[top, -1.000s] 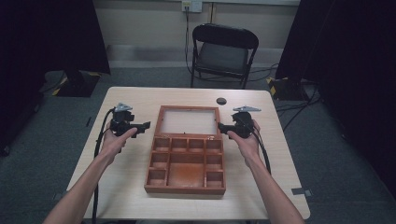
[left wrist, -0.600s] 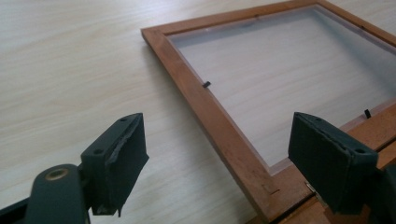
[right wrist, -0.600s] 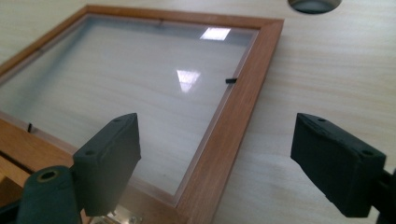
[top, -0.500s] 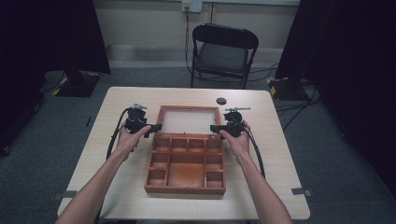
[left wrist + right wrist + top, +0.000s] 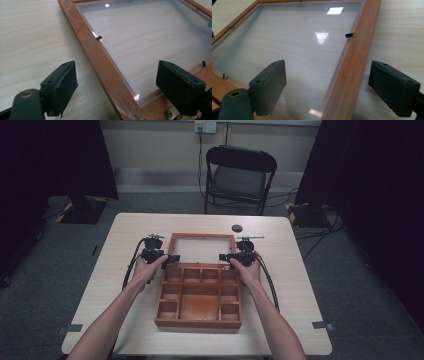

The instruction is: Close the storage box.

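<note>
Box [image 5: 198, 296] sat mid-table, lid [image 5: 202, 249] flat open behind it. I had left gripper [image 5: 172, 258] and right gripper [image 5: 223, 256] wide open, holding nothing, each straddling lid's side rail. Lid not grabbed yet; closing probably left.

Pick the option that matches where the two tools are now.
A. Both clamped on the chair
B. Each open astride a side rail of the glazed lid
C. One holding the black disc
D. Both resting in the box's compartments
B: in its own view the left tool stands open astride the lid rail, and the right tool likewise.
</note>
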Demonstrator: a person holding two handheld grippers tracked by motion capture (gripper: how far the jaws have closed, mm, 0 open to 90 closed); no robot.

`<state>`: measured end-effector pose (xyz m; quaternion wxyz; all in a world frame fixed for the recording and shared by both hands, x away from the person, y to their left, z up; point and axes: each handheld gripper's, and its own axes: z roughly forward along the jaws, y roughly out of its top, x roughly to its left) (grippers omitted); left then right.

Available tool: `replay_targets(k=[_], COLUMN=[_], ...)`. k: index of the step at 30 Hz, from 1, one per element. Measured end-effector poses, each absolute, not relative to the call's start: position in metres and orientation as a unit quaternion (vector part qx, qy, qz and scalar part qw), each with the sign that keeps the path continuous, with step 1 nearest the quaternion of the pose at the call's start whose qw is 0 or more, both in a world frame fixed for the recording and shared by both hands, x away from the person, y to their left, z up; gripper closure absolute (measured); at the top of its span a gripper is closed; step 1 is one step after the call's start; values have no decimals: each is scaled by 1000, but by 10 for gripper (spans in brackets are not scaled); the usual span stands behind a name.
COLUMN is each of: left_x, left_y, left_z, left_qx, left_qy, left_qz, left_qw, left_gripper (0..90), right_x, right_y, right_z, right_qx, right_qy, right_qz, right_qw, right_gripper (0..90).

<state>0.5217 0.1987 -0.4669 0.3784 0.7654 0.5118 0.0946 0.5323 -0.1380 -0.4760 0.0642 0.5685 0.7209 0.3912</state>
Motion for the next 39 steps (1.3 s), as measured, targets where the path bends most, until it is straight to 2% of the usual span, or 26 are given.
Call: replay_targets(k=[9,15,21,29,39], left_x=[526,529,532,533,532], left_y=[192,189,192,192,189], left_z=[-471,-475,-481,-482,-471], left_qx=[764,757,741,738,753], left_qy=[507,516,530,536,521], left_qz=[77,67,26,-9,23], left_qw=[390,395,411,409,401], left_gripper=[149,95,85,100,117], right_x=[538,540,542,541,539], right_y=[-137,-138,-139,-138,-135], right_z=[-477,-478,-480,-480,-470], right_qx=[574,575,574,572,560], right_qy=[722,721,720,722,734], right_qz=[385,387,392,390,385], right_qw=[32,21,-6,-4,26], right_gripper=[128,130,134,134,135])
